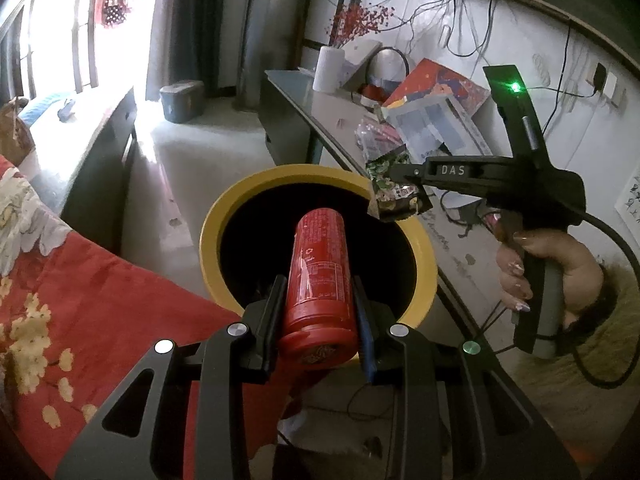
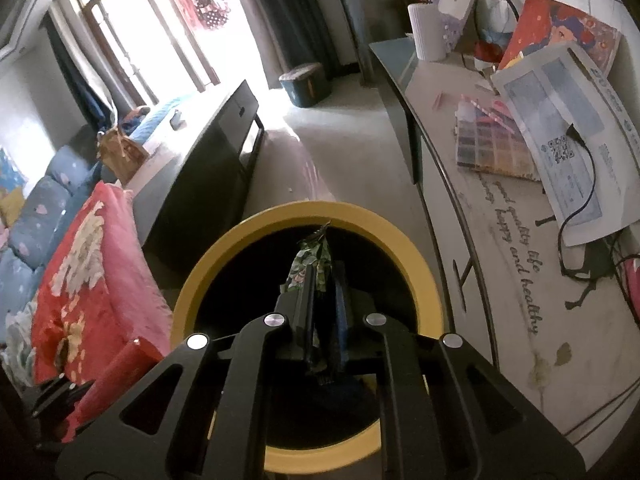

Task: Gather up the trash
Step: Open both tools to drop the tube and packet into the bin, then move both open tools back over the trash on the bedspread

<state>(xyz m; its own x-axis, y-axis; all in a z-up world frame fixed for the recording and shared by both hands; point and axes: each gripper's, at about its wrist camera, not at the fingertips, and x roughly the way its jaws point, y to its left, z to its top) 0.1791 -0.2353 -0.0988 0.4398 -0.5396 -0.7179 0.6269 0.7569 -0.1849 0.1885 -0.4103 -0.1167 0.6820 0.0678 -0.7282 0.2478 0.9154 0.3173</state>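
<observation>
Trash over yellow bin (image 1: 224,216): left tongs (image 1: 318,320) clamp red can (image 1: 320,264), stiff, slick, mid-body; right tongs (image 2: 324,300) pinch crinkly wrapper (image 2: 314,258), featherlight, we judge.

we're in a home living room: blue heart-patterned sofa (image 2: 38,216), red floral blanket (image 2: 88,280), dark low coffee table (image 2: 208,168), bright curtained window (image 2: 160,32), white ribbed vase (image 2: 430,32) on a glass-topped sideboard (image 2: 480,240).
</observation>
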